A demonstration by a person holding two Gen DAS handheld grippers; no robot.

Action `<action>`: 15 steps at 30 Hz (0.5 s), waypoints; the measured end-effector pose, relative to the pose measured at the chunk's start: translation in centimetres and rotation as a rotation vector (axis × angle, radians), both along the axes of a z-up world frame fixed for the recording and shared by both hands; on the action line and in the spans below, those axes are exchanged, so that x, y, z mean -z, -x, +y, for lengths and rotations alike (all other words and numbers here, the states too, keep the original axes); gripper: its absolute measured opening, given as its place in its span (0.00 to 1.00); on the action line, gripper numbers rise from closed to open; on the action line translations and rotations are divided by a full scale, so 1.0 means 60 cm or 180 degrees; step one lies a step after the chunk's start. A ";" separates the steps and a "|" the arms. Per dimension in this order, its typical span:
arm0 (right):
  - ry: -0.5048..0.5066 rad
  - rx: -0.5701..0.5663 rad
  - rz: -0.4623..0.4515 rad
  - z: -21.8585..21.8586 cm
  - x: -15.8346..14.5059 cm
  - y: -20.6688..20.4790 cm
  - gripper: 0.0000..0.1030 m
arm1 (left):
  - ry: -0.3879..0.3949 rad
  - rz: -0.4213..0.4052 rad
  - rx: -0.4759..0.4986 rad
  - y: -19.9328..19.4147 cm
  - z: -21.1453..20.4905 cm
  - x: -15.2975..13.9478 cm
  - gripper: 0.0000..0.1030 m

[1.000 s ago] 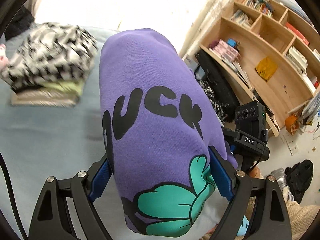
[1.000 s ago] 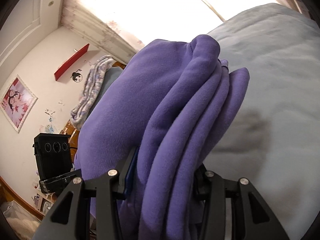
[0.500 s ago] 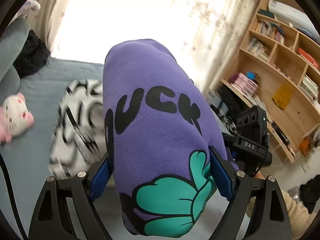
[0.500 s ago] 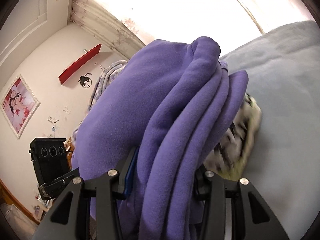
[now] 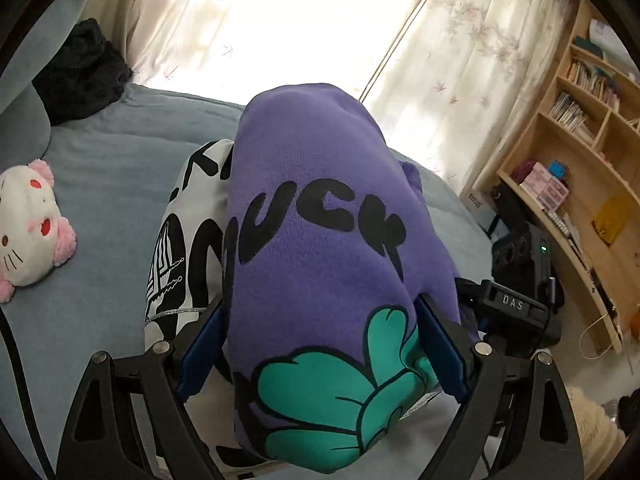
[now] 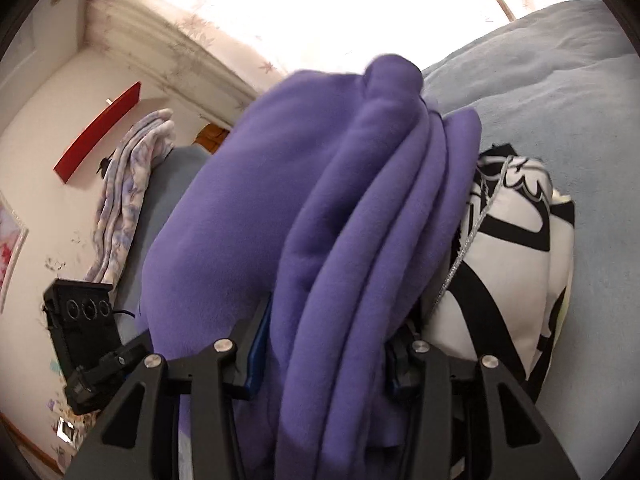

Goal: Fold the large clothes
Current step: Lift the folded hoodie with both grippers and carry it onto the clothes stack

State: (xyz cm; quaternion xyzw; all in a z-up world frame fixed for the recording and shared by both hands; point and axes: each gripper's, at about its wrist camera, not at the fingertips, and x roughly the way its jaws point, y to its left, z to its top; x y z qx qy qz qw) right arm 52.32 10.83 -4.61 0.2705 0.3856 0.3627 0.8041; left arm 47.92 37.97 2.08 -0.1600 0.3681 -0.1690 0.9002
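Plush cat on bed, bookshelf nearby.

Light source: you have daylight pouring through the curtained window ahead; it burns out to plain white in both views.
Glare: the curtain loses nearly all its pattern in the right wrist view.
Shadows: soft ones only, under the purple sweatshirt and across the bed.
Blur: your right wrist view smears along the top edge of the sweatshirt folds; the left wrist view is sharp.
Distortion: fisheye bends the bookshelf into a curve, and black corners ring each picture.
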 end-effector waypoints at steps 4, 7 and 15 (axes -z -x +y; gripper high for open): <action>0.0375 0.0002 -0.0095 0.012 -0.020 0.011 0.65 | -0.0085 0.0001 -0.0100 0.016 0.010 -0.009 0.88; 0.0641 0.0020 -0.0093 0.014 -0.051 0.028 0.67 | -0.0276 -0.0046 -0.0209 0.032 0.006 -0.039 0.88; 0.0828 0.0347 -0.0682 -0.016 -0.161 0.068 0.66 | -0.0387 -0.0154 -0.0549 0.025 -0.030 -0.110 0.68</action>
